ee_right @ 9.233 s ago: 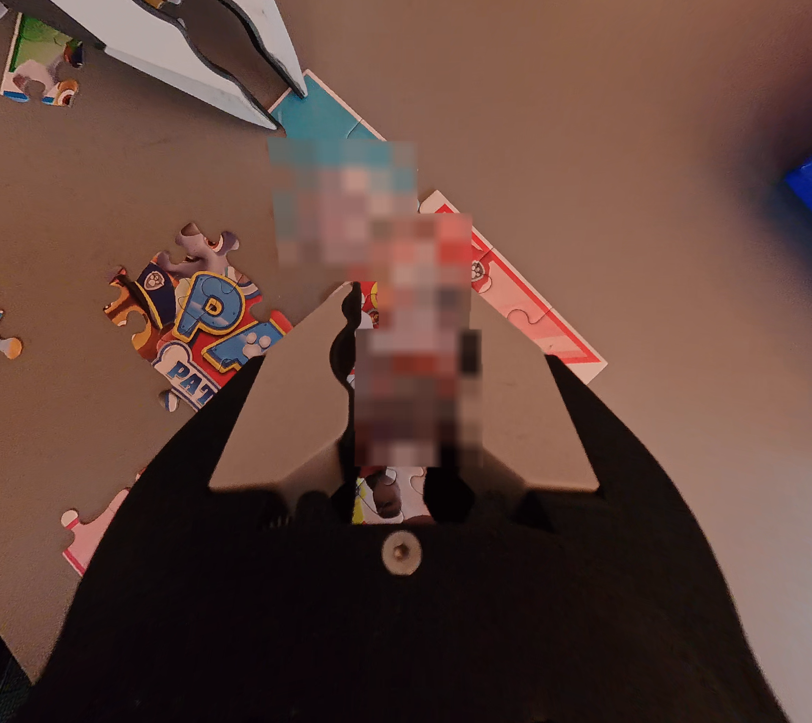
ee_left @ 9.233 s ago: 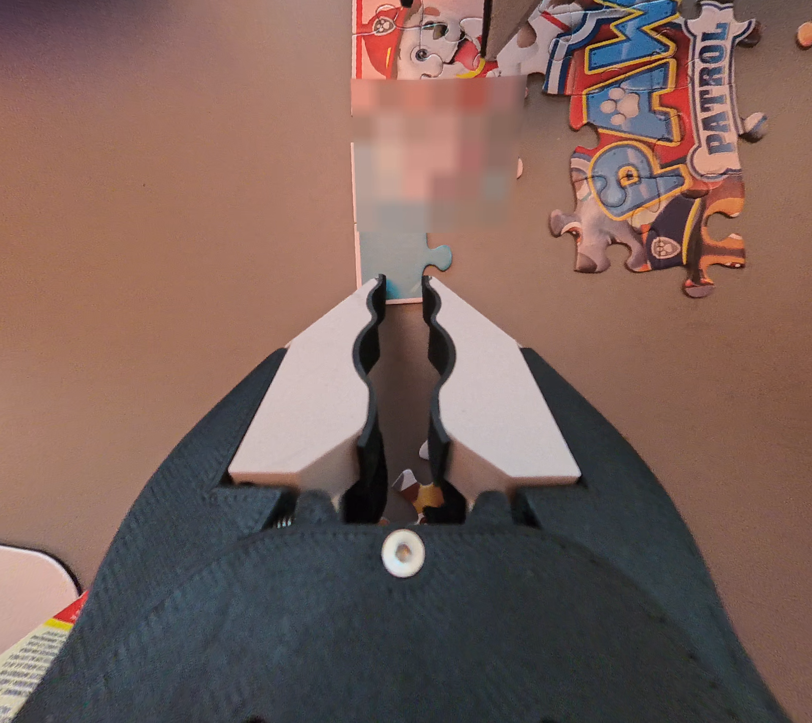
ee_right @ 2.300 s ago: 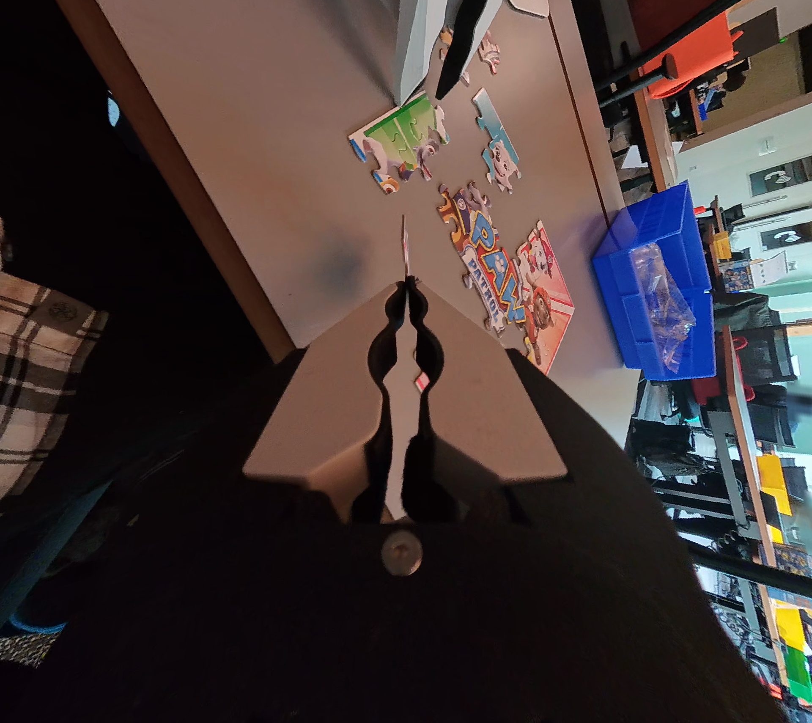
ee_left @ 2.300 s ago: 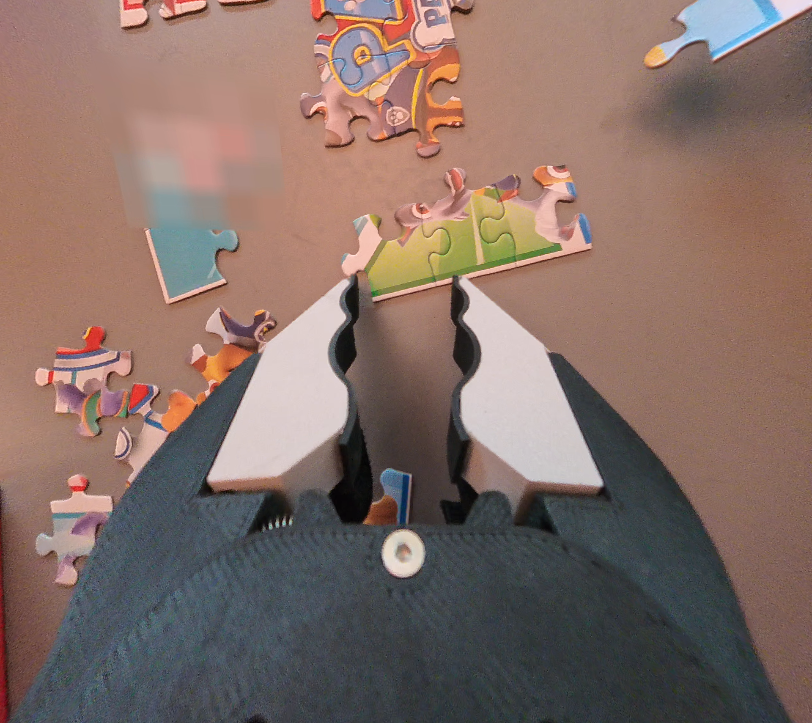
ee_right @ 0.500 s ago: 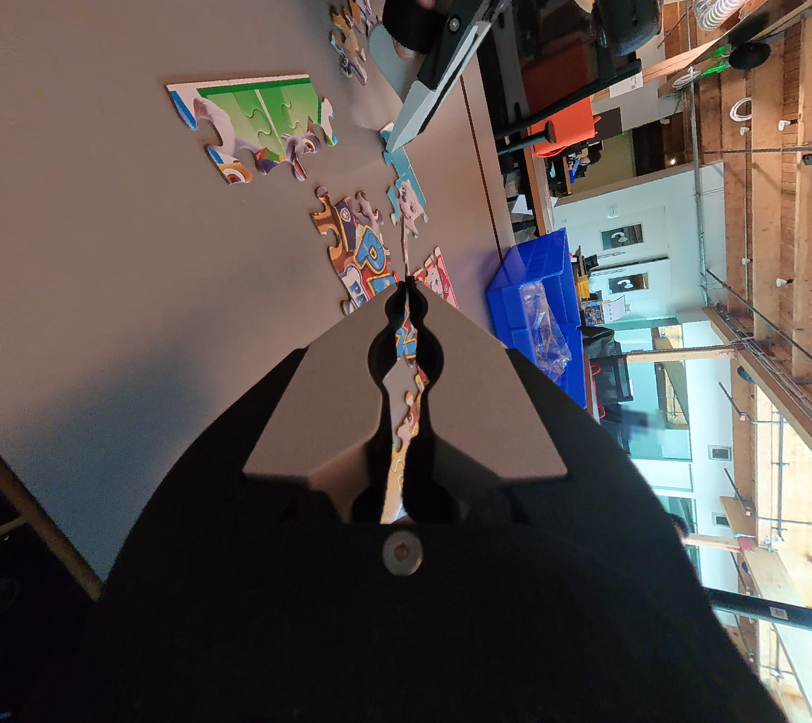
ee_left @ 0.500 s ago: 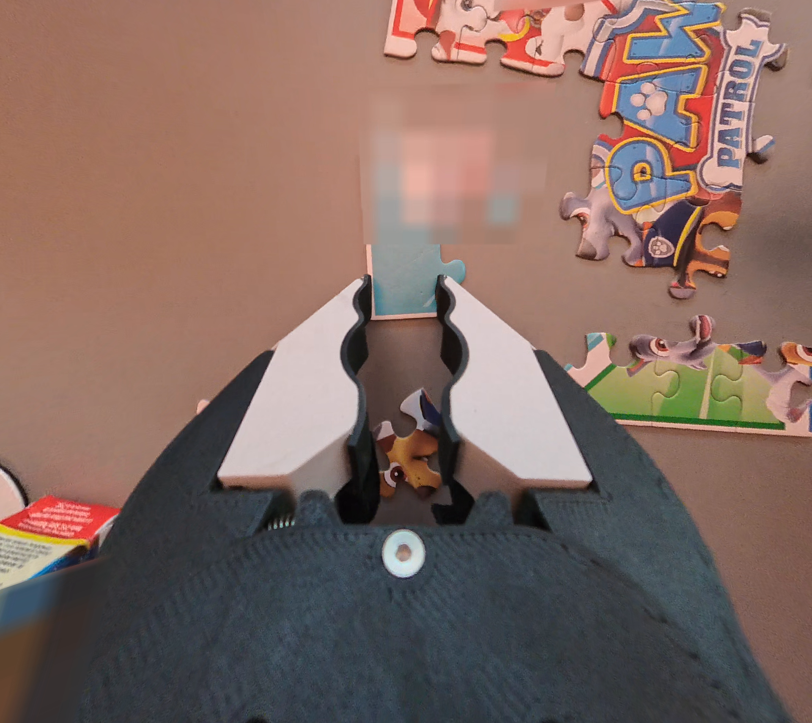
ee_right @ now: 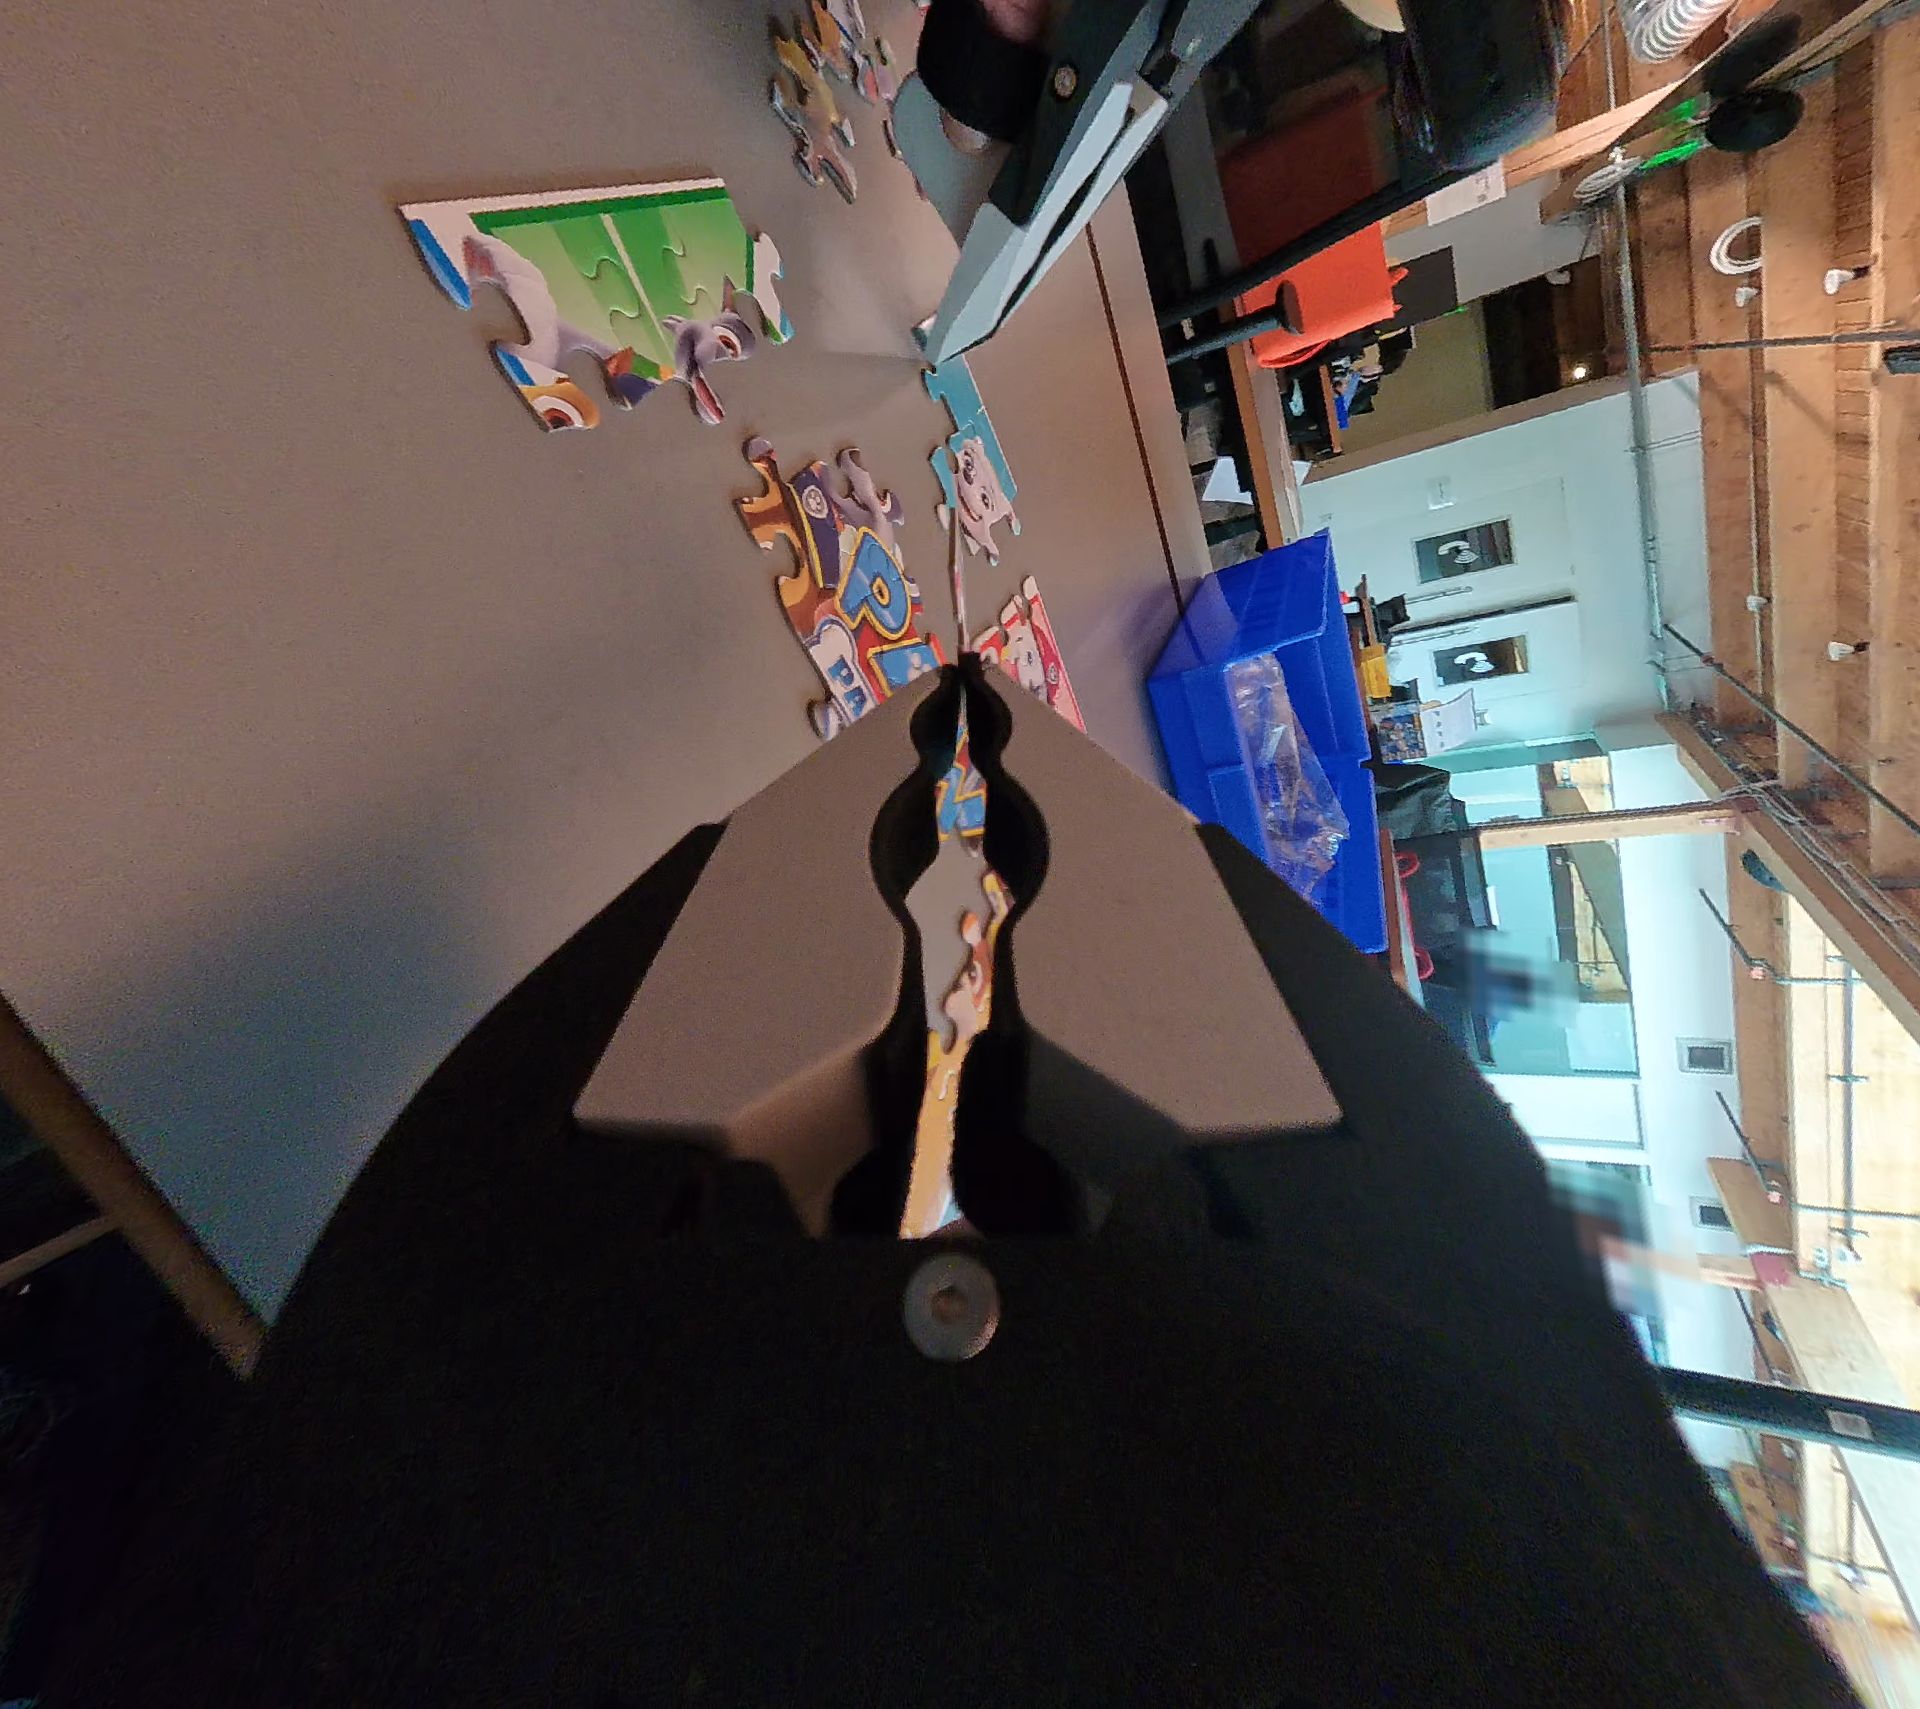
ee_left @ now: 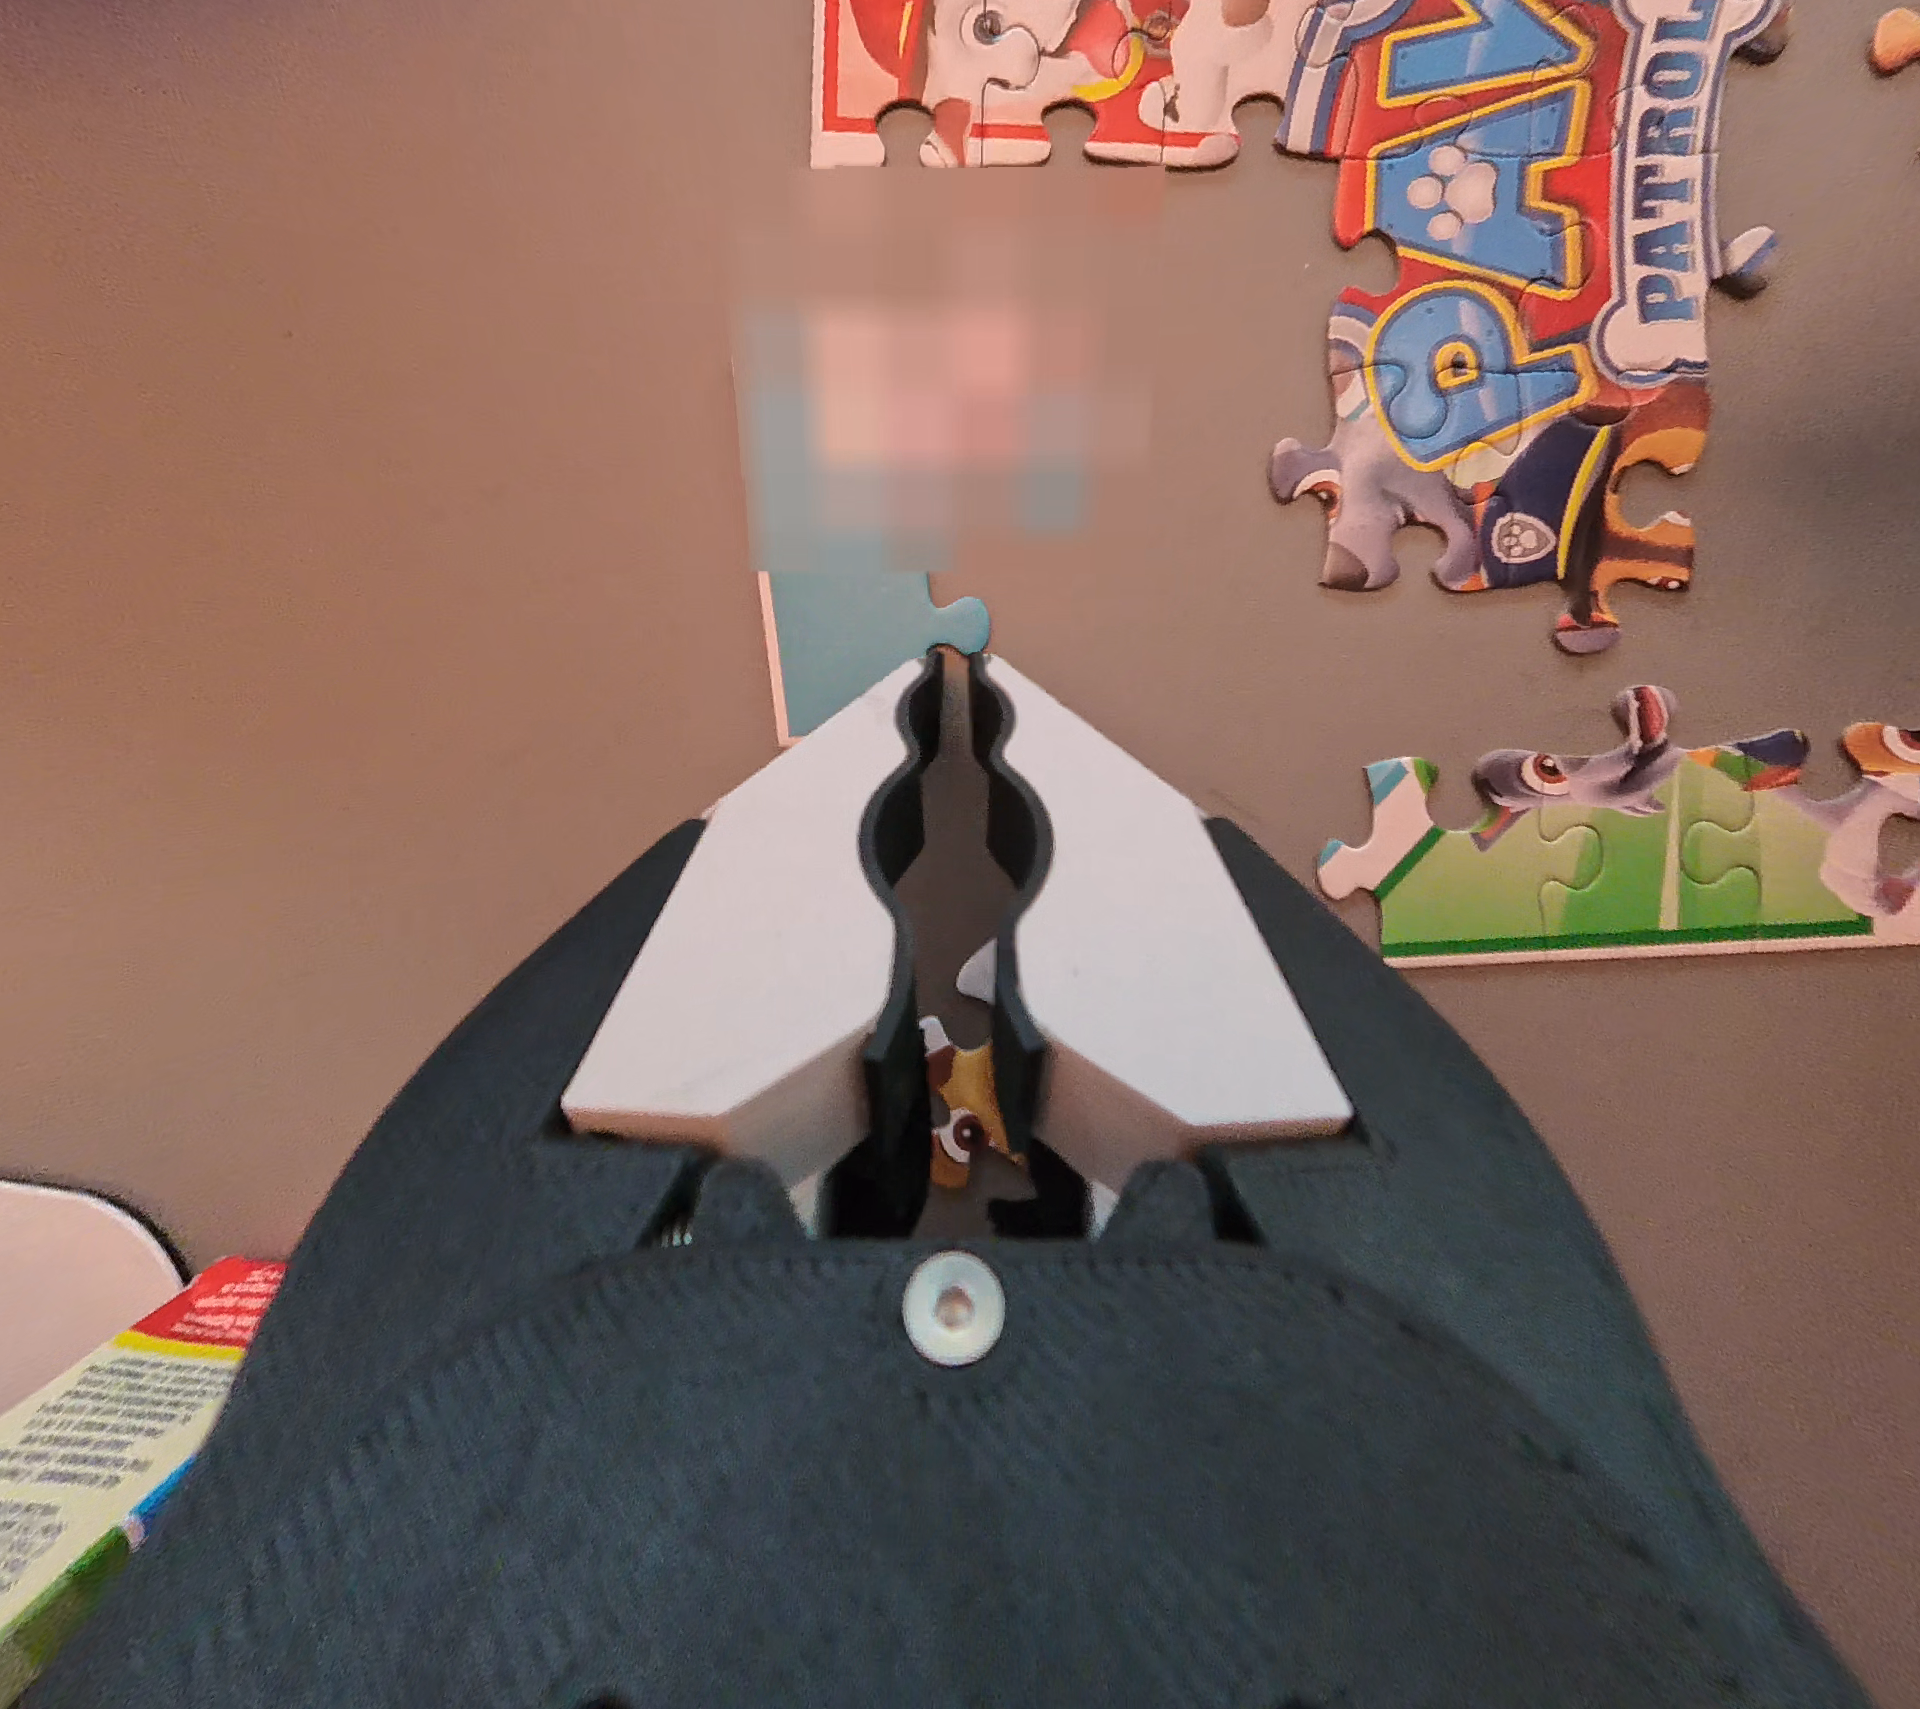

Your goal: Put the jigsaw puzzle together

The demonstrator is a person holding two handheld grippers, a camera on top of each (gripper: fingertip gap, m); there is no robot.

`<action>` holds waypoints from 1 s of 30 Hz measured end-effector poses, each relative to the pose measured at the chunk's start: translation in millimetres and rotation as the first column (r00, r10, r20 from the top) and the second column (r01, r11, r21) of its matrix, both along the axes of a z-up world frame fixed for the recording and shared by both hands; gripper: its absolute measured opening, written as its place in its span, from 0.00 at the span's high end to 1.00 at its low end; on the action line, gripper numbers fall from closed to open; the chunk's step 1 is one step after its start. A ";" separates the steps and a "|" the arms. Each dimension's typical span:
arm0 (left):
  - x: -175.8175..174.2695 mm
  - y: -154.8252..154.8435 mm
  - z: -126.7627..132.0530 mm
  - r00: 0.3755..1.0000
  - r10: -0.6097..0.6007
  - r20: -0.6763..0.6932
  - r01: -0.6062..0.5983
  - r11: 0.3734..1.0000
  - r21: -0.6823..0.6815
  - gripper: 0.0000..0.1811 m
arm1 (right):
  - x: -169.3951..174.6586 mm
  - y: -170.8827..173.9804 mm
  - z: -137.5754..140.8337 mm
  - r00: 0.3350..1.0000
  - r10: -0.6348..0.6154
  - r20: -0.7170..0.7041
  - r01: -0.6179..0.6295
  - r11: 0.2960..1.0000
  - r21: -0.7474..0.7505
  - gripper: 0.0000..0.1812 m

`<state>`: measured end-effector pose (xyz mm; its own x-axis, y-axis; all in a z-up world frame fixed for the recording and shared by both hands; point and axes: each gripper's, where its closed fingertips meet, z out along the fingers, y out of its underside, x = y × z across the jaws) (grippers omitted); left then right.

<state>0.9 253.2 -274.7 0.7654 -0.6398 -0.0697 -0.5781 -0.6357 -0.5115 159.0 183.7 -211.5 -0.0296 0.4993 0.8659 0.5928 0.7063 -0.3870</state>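
Grey bench (ee_left: 364,412) fills our left wrist view: the left claw (ee_left: 956,657), tips nearly together with nothing between them, sits at a teal puzzle piece (ee_left: 847,651); assembled logo section (ee_left: 1496,205) and green strip (ee_left: 1621,870) lie to the right. Our right wrist view shows the right claw (ee_right: 961,667) clamping a thin puzzle piece (ee_right: 956,610) edge-on above the bench, with a blue bin (ee_right: 1278,651) beyond.

Blue bin (ee_right: 1262,693) holding a clear plastic bag (ee_right: 1283,760) beyond the table's far edge, orange chair (ee_right: 1314,298) behind
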 end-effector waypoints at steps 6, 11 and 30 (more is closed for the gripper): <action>2.5 -7.5 19.0 0.999 0.026 0.047 -0.028 0.999 0.043 0.92 | -13.8 11.3 11.1 1.000 -0.029 0.002 0.028 0.989 0.143 1.00; 53.5 -33.0 55.7 0.932 -0.035 0.362 0.018 0.999 0.051 0.84 | -23.6 20.9 14.2 0.999 -0.051 -0.001 0.051 0.981 0.187 1.00; 120.6 -53.3 89.6 0.490 0.031 0.871 -0.028 0.999 -0.020 0.98 | -38.9 16.4 19.9 0.999 -0.039 -0.029 0.044 0.973 0.226 1.00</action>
<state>121.4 199.9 -185.0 0.4540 -0.6145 0.6452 0.1798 -0.6460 -0.7418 120.0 200.1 -191.6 0.0092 0.2900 0.9570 0.6157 0.7524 -0.2340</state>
